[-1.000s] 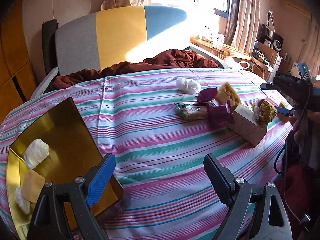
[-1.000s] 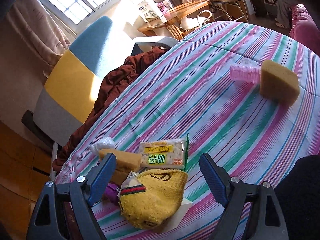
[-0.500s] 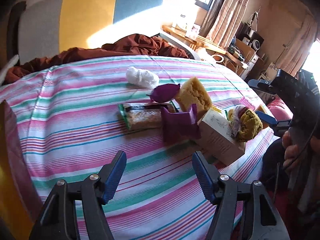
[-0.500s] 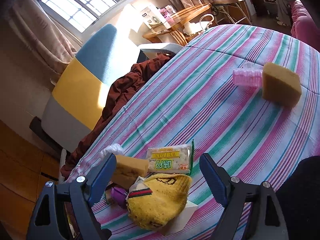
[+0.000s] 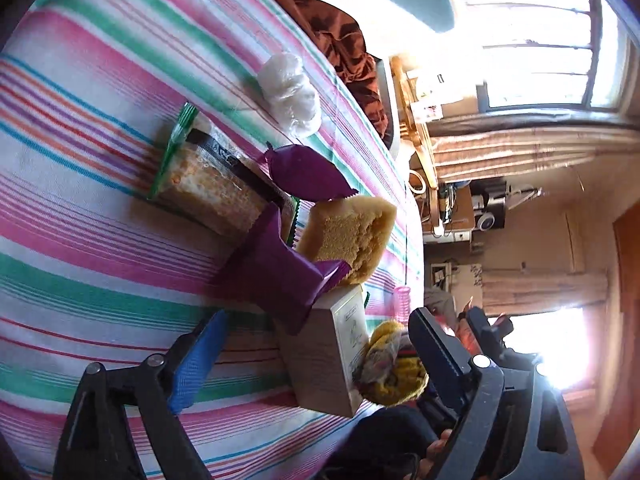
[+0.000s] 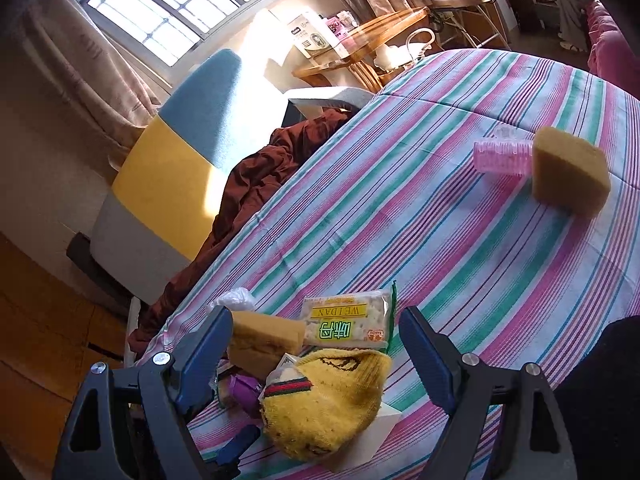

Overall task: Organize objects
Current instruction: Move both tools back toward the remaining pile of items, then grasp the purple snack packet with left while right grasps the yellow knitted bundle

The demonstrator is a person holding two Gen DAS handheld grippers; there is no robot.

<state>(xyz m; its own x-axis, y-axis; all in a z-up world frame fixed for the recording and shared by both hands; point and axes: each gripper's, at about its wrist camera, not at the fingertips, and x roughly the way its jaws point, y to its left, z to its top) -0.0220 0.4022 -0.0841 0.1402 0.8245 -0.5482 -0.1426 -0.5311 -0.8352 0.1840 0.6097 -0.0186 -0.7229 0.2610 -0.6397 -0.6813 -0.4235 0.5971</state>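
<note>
A pile lies on the striped cloth [image 5: 100, 240]: a cracker packet [image 5: 208, 184], two purple wrappers [image 5: 276, 272], a tan sponge [image 5: 348, 232], a brown box [image 5: 324, 360] and a yellow knitted piece [image 5: 394, 364] leaning on the box. My left gripper [image 5: 316, 360], rolled on its side, is opening its jaws with the box's near end between them; the pads do not press on it. My right gripper [image 6: 316, 350] stands open just above the yellow knitted piece [image 6: 324, 400], with the cracker packet [image 6: 346, 322] and sponge [image 6: 264, 340] beyond its fingertips.
A white plastic wad [image 5: 290, 94] lies beyond the pile. A second sponge [image 6: 568, 172] and a pink roller [image 6: 502, 158] sit far right on the cloth. A brown blanket [image 6: 256, 176], a yellow-blue backrest [image 6: 180, 152] and a wooden side table [image 6: 360, 44] lie behind.
The left gripper has swung right from the gold tray to the pile, dropped lower and rolled sideways; its jaws narrowed, then widened. The right gripper has stayed put.
</note>
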